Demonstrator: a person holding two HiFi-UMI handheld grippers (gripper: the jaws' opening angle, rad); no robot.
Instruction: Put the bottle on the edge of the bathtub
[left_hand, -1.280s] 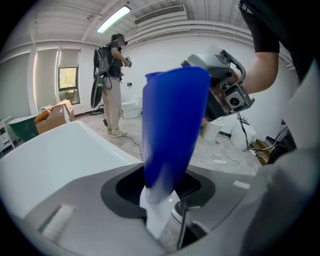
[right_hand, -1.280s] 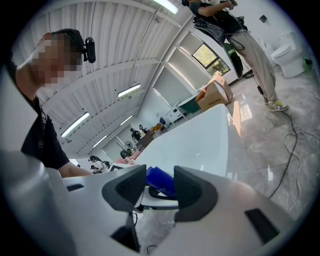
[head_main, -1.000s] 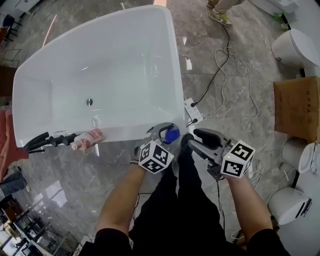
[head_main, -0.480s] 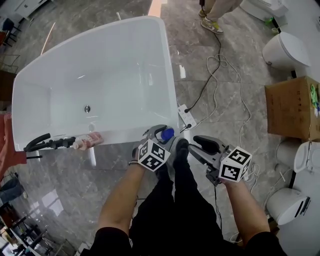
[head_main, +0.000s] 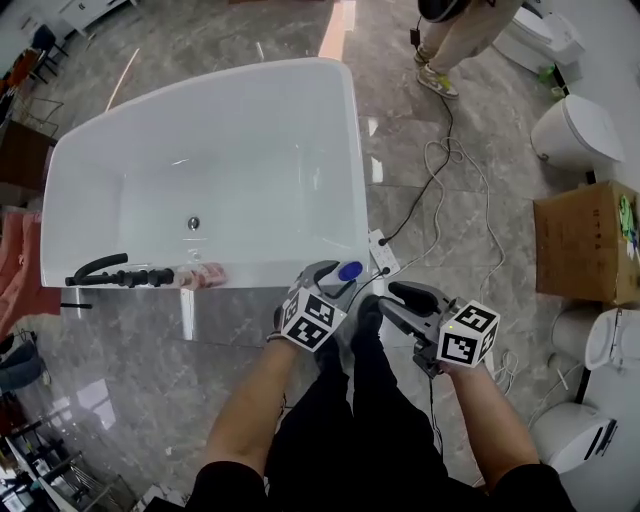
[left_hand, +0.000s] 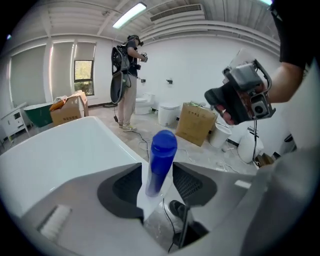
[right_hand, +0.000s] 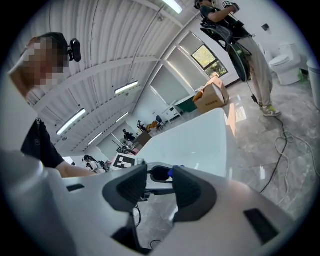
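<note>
**Blue bottle upright on the tub's corner, left jaws spread around it**

From the head view only the round blue top of the bottle (head_main: 349, 270) shows; the left gripper (head_main: 335, 276) covers its body. The left gripper view shows more: the bottle stands on the white corner of the bathtub (head_main: 356, 190) rim nearest the person. Its long axis is upright, cap end up, leaning slightly in that wide-angle view. The left jaws have just been opening. They stand wide on either side of the bottle, and a sliver of white shows between the pads and its sides, so they are not pinching it.

The right gripper (head_main: 402, 298) hovers just beside, over the grey floor. Its jaws are apart with nothing between them.

Farther along the same rim, a pink bottle (head_main: 206, 274) lies on its side next to a black tap (head_main: 112, 272).
</note>
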